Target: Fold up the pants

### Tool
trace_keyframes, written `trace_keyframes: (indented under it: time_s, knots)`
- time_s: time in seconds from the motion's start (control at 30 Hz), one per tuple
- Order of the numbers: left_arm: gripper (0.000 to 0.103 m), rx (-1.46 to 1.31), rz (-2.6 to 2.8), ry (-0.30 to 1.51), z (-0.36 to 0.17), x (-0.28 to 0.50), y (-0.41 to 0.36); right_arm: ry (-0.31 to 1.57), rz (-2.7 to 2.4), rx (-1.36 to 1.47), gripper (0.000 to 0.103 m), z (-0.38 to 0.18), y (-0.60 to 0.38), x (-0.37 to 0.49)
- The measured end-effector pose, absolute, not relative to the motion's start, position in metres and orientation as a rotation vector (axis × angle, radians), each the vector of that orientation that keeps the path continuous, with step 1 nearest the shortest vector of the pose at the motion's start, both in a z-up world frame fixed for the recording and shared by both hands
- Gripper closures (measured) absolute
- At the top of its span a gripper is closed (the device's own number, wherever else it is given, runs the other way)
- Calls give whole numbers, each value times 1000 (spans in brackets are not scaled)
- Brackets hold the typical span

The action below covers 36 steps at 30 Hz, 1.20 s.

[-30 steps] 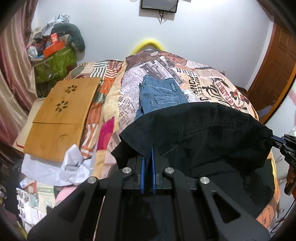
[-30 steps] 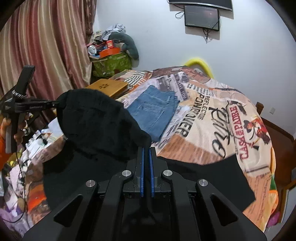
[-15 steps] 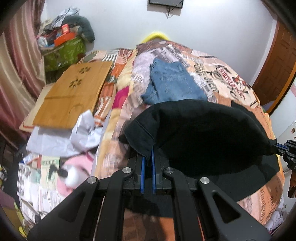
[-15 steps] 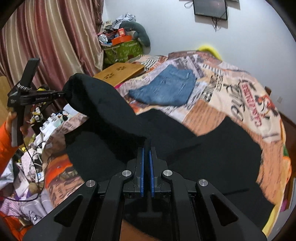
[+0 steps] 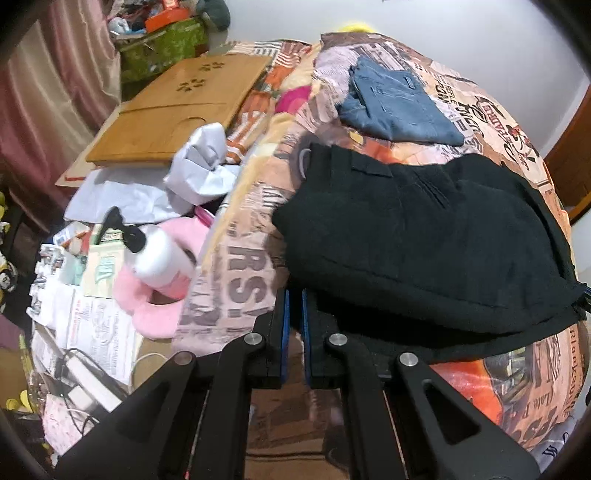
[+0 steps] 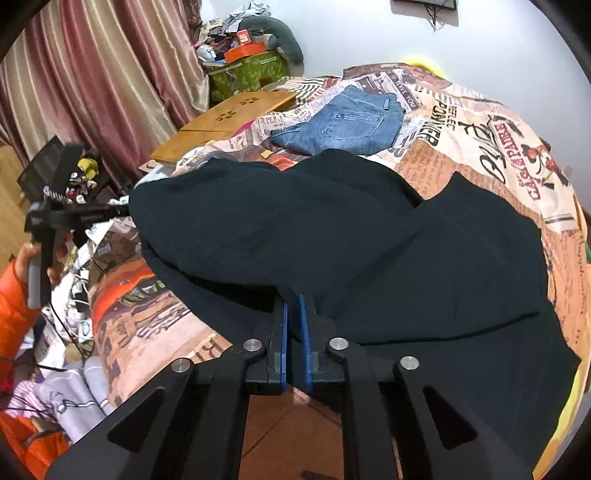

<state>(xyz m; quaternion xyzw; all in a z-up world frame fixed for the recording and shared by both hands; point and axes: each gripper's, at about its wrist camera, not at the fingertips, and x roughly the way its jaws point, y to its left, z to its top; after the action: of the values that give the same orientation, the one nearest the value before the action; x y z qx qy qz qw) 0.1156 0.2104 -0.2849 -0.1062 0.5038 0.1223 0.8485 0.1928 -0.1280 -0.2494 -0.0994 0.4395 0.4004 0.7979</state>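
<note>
Home bedroom, lived-in, cluttered. Landmark: bed with newsprint-pattern bedspread [image 6: 480, 122] filling room's middle. On bed: folded blue jeans [image 6: 347, 125] toward far end, black pants [image 6: 332, 229] nearer camera. Beside bed, curtain side: wooden lap desk [image 5: 177, 107], crumpled white paper [image 5: 199, 166], pump bottle [image 5: 155, 251], pink plush item [image 5: 166, 310], leaflets, cables. Pink striped curtains [image 6: 110, 81] beyond that. Past bed's far corner: green box [image 6: 247, 74] piled with oddments. Wall screen [image 6: 424, 3] above bed's far end.

The left gripper [image 5: 293, 295] is clamped on the near edge of the black pants [image 5: 424, 236], which lie folded over on the printed bedspread [image 5: 240, 266]. Folded jeans [image 5: 395, 107] lie beyond them; a wooden board [image 5: 177, 110] lies left.
</note>
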Motion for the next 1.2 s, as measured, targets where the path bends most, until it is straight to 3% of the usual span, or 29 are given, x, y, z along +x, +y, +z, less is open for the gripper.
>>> trace_keyframes:
  time_s: [0.37, 0.47, 0.53, 0.67, 0.73, 0.83, 0.93, 1.2]
  knots:
    - [96, -173, 218, 953, -226, 138, 190, 923, 816, -219, 87, -226, -150, 195]
    - [86, -160, 175, 943, -217, 155, 173, 907, 784, -195, 87, -217, -163, 205]
    - [72, -143, 153, 935, -212, 166, 162, 897, 756, -181, 87, -211, -170, 214]
    - [55, -108, 107, 918, -205, 195, 138, 889, 687, -141, 85, -205, -181, 239]
    - [45, -104, 92, 917, -204, 208, 129, 886, 653, -128, 76, -204, -184, 256]
    - [40, -97, 79, 920, -206, 232, 117, 881, 609, -109, 66, -205, -188, 276]
    - [34, -102, 72, 943, -214, 255, 109, 905, 573, -96, 66, -211, -186, 307]
    - [31, -114, 64, 1015, -245, 303, 101, 998, 534, -110, 66, -244, -164, 386]
